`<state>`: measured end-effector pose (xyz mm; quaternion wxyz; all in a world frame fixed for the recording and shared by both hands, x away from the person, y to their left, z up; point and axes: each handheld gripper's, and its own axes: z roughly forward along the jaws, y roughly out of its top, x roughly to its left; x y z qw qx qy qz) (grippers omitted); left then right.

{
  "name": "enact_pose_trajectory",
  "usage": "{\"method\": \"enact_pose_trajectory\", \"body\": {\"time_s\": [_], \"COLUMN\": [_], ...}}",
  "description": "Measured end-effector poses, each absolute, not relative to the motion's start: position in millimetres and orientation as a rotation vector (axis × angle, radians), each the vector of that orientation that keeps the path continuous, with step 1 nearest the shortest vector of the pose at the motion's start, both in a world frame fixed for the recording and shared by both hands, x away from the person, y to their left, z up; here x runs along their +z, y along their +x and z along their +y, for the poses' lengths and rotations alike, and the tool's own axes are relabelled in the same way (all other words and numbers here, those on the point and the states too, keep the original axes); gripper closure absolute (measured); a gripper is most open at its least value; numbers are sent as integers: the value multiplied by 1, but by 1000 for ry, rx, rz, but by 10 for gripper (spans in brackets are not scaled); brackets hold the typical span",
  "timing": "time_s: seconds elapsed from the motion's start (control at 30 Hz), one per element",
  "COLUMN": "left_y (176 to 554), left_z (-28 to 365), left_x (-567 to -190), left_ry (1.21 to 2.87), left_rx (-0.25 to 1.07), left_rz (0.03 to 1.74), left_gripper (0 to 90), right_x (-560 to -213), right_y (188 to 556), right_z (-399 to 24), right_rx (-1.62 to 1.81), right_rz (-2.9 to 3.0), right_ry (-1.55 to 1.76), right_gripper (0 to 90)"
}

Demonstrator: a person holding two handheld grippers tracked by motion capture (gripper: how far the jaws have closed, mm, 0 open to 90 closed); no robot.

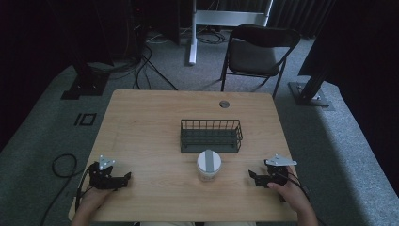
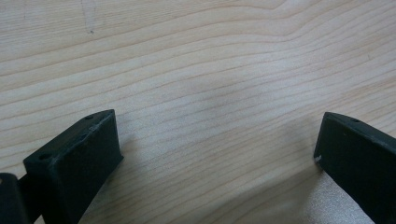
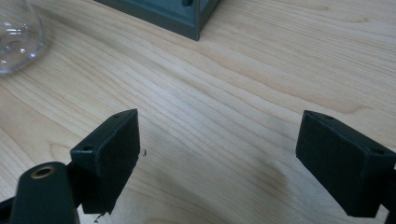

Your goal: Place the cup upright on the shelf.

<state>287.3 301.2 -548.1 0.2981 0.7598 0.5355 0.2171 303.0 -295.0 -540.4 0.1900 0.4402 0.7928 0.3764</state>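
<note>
Jar centre-near on table, both grippers resting wide open either side.

Wooden table point(image 1: 141, 122) carries no readable writing; wire basket point(image 1: 211, 135) sits mid-table w/ long axis left-right, nothing visible inside, just far of the jar. Clear jar point(image 1: 209, 165) w/ grey lid stands upright, axis vertical, between the grippers & apart from both; no label legible; contents hard to make out. In right gripper view the jar point(image 3: 16, 37) is cut off at far left, basket corner point(image 3: 187, 18) cut off at top. Left gripper point(image 1: 123, 179) at near left, jaws spread wide, over bare wood. Right gripper point(image 1: 253, 176) at near right, jaws wide apart, empty.
</note>
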Motion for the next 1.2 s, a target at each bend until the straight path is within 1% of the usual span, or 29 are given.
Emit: {"method": "enact_pose_trajectory", "body": {"time_s": [0.67, 1.0, 1.2], "left_y": [287, 287, 287], "left_z": [301, 301, 301], "left_x": [-548, -548, -548], "left_ry": [2018, 2019, 2019], "left_rx": [576, 577, 577], "left_rz": [1423, 1423, 1423], "left_gripper": [5, 5, 5], "right_x": [-539, -525, -523], "right_y": [298, 289, 288], "right_z": [-260, -232, -222], "right_rx": [1143, 1255, 1276], "right_rz": [2280, 2332, 2366], "right_ry": [1132, 1001, 957], "right_gripper": [125, 125, 125]}}
